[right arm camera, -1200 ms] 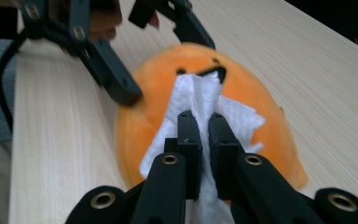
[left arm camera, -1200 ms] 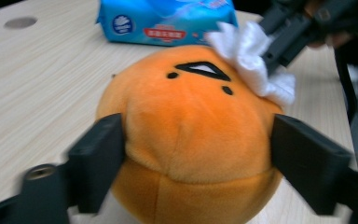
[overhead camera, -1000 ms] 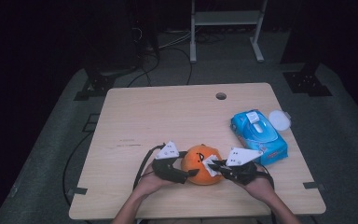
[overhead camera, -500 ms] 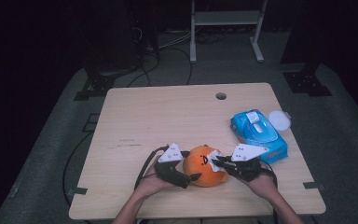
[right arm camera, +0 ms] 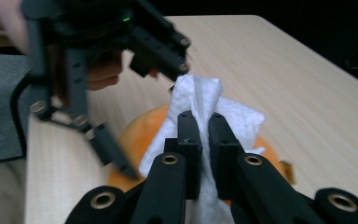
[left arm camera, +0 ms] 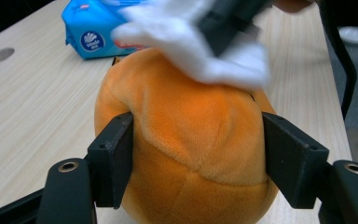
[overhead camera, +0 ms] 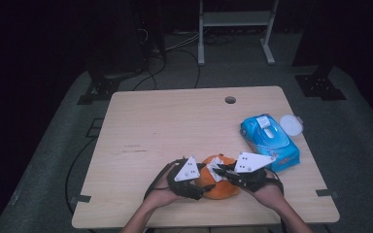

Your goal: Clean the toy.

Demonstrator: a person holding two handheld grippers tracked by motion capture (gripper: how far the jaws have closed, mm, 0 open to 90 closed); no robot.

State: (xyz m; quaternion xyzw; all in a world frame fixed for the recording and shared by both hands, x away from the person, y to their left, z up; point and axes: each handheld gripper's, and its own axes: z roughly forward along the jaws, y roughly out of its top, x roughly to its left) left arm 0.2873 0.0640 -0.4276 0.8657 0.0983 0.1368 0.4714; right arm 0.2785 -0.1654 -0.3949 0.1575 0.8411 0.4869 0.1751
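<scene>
The orange plush pumpkin [overhead camera: 217, 182] sits at the table's [overhead camera: 175, 126] six o'clock edge. The left gripper [left arm camera: 196, 154], jaws just closing, clasps its flanks, apparently touching. The right gripper [right arm camera: 204, 135], at the plush's two o'clock, pinches a white wipe [right arm camera: 200, 100] against its top.
</scene>
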